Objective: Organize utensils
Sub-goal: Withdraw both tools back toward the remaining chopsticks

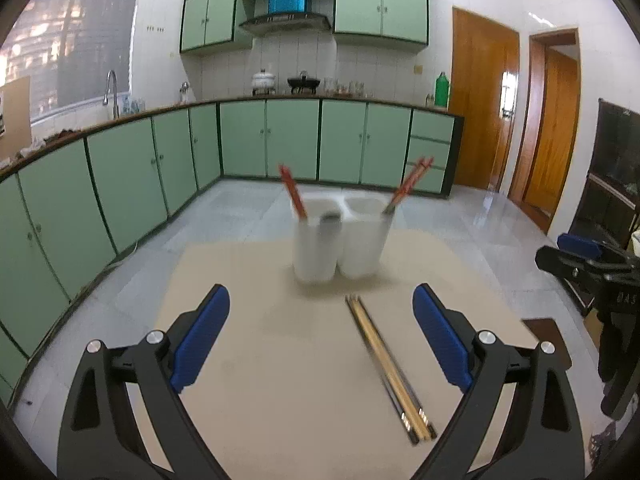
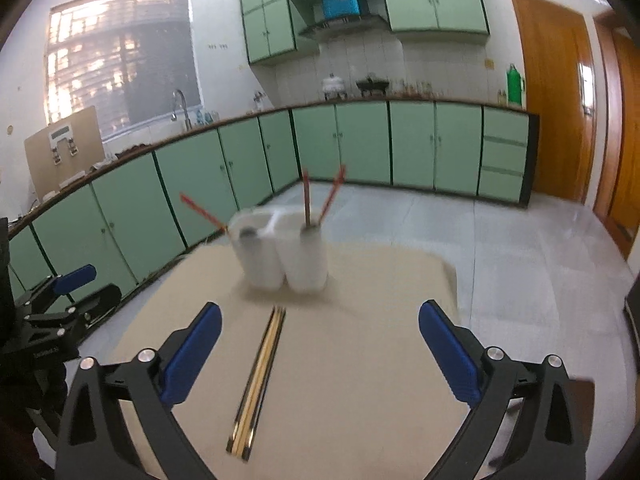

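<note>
A white two-compartment utensil holder (image 1: pixel 338 240) (image 2: pixel 280 258) stands at the far side of a beige table (image 1: pixel 288 380) (image 2: pixel 360 380). Red chopsticks (image 1: pixel 408 186) (image 2: pixel 320 196) lean out of its compartments. A bundle of pale wooden and dark chopsticks (image 1: pixel 386 368) (image 2: pixel 260 376) lies flat on the table before the holder. My left gripper (image 1: pixel 320 336) is open and empty above the table, the bundle just right of its middle. My right gripper (image 2: pixel 320 348) is open and empty, the bundle left of its middle. Each gripper shows at the edge of the other's view.
The table stands in a kitchen with green cabinets (image 1: pixel 292 140) along the far and left walls, a sink tap (image 1: pixel 112 92) and wooden doors (image 1: pixel 484 108) at the right. A dark shelf unit (image 1: pixel 612 184) stands at the far right. Grey tiled floor surrounds the table.
</note>
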`<state>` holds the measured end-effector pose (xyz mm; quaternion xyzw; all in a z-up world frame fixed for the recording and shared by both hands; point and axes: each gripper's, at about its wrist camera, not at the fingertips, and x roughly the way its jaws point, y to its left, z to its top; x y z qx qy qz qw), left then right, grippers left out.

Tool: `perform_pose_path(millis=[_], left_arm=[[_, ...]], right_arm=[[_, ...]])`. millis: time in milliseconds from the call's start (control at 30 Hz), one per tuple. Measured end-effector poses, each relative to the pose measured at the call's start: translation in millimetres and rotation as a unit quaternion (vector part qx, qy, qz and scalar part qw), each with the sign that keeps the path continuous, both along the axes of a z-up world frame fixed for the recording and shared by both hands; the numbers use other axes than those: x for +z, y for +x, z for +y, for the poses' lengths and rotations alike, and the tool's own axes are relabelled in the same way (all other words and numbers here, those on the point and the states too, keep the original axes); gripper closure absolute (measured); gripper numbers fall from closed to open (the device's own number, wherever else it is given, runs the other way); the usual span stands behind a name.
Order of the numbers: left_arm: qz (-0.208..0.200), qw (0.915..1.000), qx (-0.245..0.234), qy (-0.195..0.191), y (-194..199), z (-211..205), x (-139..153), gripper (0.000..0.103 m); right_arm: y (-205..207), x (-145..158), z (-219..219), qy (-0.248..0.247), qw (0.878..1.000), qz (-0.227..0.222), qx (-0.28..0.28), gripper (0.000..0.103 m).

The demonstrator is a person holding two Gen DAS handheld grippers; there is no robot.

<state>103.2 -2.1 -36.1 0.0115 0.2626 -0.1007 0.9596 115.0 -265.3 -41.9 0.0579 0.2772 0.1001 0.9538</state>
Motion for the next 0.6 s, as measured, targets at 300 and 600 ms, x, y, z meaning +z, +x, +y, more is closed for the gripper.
perform_pose_path(millis=[300, 600], left_arm=[[0.054, 0.9984, 0.012, 0.016, -13, 10, -56, 0.013], [0.1, 0.9942, 0.03, 0.024, -17, 19, -100, 0.013]], right_arm=[[-23, -66, 13, 0.005, 0.998, 0.065, -0.012, 0.006], [-41, -115, 40, -0.008, 0.993, 0.114, -0.001, 0.013]])
